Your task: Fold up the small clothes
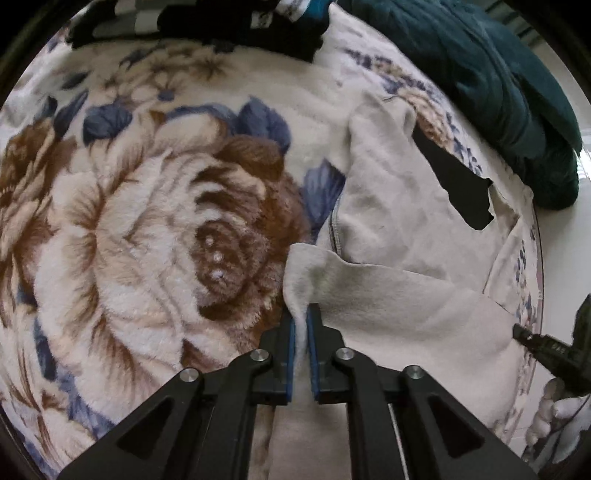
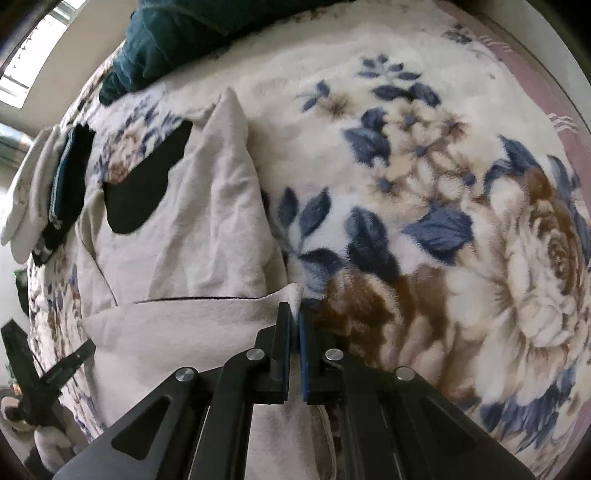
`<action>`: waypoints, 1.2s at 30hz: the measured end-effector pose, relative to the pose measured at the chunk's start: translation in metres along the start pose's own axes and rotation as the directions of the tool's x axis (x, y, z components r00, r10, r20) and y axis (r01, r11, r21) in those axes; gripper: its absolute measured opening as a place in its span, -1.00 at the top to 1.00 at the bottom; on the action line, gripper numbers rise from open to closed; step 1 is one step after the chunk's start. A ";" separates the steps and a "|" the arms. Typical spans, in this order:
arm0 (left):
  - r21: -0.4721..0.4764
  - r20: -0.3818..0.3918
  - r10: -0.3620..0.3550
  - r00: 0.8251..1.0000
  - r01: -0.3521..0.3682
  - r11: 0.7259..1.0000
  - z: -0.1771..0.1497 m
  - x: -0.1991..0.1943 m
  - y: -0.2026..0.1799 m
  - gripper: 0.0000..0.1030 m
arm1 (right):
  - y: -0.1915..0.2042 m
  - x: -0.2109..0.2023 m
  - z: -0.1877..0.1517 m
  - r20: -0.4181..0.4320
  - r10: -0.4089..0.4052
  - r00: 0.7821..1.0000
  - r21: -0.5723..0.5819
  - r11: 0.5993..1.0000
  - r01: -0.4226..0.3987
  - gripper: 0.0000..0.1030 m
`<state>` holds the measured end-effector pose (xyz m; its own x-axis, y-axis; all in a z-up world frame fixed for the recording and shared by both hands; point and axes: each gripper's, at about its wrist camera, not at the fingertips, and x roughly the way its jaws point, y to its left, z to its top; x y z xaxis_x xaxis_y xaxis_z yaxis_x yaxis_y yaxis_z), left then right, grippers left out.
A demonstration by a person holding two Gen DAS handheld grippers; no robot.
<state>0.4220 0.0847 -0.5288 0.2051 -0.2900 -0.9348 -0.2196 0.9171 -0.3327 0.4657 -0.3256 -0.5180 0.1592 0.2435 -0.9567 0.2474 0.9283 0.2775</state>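
A small cream garment [image 1: 399, 236] with a black patch [image 1: 458, 181] lies on a floral fleece blanket [image 1: 129, 229]. Its near hem is folded up over the body. My left gripper [image 1: 303, 317] is shut on one corner of that hem. My right gripper [image 2: 294, 314] is shut on the other corner; the garment [image 2: 192, 229] spreads to its left. The right gripper's tip also shows in the left wrist view [image 1: 546, 347] at the right edge. The left gripper's tip shows in the right wrist view [image 2: 55, 369] at the lower left.
A dark teal garment [image 1: 491, 85] is heaped at the far end of the blanket, also in the right wrist view [image 2: 166, 40]. Dark clothes [image 1: 207, 26] lie at the top. Folded pale and dark items [image 2: 48, 184] sit beyond the garment. The bed edge runs along the garment's far side.
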 end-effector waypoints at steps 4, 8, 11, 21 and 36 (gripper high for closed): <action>-0.056 0.034 -0.062 0.998 0.064 0.996 0.017 -0.031 0.001 0.14 | 0.005 -0.005 0.014 -0.057 0.019 0.998 -0.010 1.000 -0.020 0.59; -0.033 0.117 -0.124 0.985 0.129 0.991 0.064 -0.042 -0.009 -0.26 | -0.001 -0.031 0.041 0.033 0.081 0.996 -0.001 0.997 -0.081 -0.12; 0.037 0.106 -0.108 0.988 0.105 0.994 0.104 -0.020 -0.026 -0.26 | -0.012 -0.031 0.075 0.062 0.089 0.994 0.008 0.996 -0.090 -0.12; 0.410 -0.039 0.038 0.999 -0.019 0.912 0.152 0.073 -0.094 -0.25 | -0.003 0.028 0.164 -0.030 0.142 0.989 0.022 0.990 -0.142 -0.12; 0.310 -0.060 -0.052 0.997 0.069 0.948 0.153 0.065 -0.090 0.17 | -0.035 0.003 0.157 0.030 0.151 0.988 0.091 0.984 -0.154 -0.12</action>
<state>0.6008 0.0254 -0.5409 0.1584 -0.3537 -0.9218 0.1015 0.9345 -0.3411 0.6078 -0.4016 -0.5169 0.2236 0.3728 -0.9006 0.3061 0.8504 0.4280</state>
